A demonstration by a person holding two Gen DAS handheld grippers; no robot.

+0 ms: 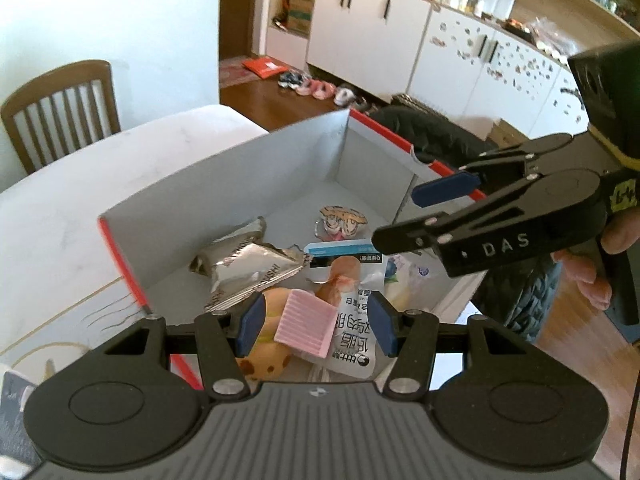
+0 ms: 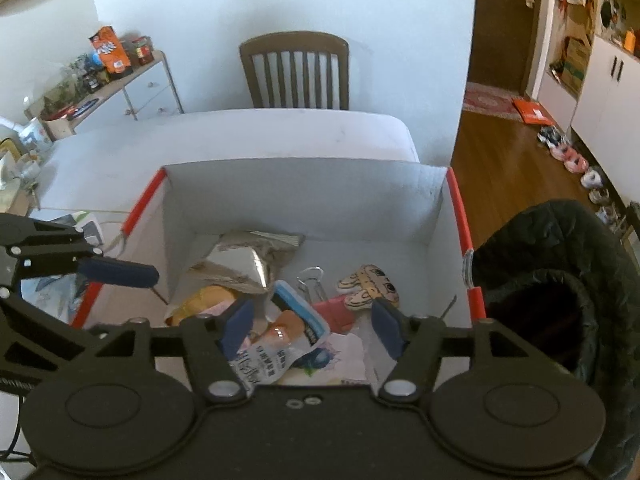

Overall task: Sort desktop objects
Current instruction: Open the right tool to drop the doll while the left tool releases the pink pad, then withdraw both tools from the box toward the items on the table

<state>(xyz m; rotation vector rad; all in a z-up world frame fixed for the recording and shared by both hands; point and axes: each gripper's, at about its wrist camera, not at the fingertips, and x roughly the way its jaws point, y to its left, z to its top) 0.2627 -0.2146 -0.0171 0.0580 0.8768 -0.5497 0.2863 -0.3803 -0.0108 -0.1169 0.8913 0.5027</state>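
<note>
Inside one box (image 2: 304, 200), one pink eraser (image 1: 306, 329)

The right gripper (image 1: 394, 216) carried "DAS" in pale letters along its black body, and a yellow sticker (image 1: 625, 197) behind read "44". The sausage packet (image 1: 352, 344) bore Chinese print, too small to read surely.

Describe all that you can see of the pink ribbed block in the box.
The pink ribbed block is a small flat square piece with fine parallel grooves; its material cannot be told. It lies tilted on the pile inside the white box, resting on a yellow soft toy and a printed sausage packet. No jaws touch it.
</note>
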